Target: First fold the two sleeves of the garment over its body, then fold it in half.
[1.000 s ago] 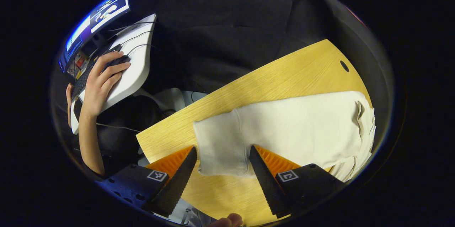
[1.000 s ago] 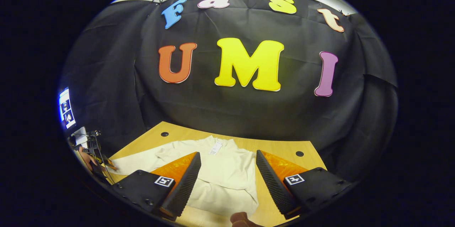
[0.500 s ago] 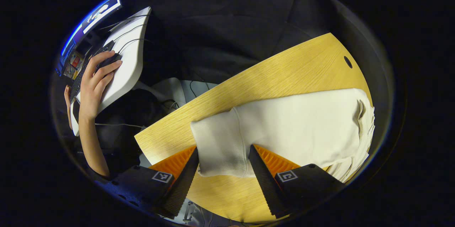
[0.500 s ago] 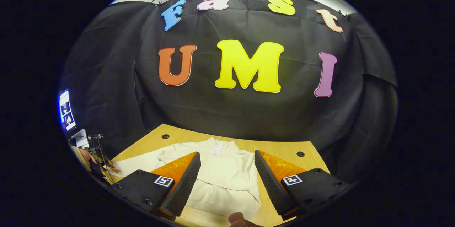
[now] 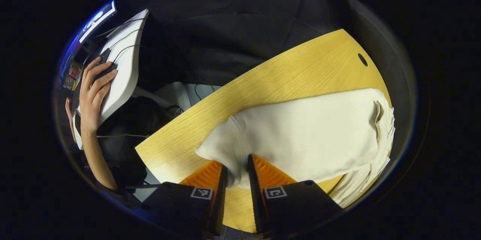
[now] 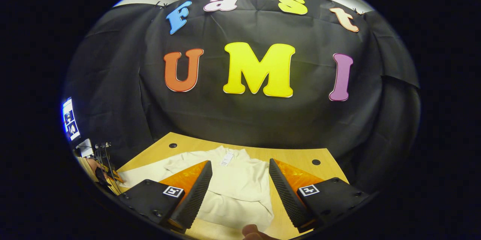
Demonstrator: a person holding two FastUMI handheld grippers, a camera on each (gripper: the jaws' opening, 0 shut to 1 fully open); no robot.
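Left tongs (image 5: pixel 235 174) pinched, right tongs (image 6: pixel 240 180) agape

Dim booth, sharp centre, warped edges.

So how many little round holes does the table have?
2 holes: one at the table's far left corner, one at the far right. The garment may hide others.

light wooden table (image 5: pixel 300 71), cream garment (image 5: pixel 312 131) spread flat on it
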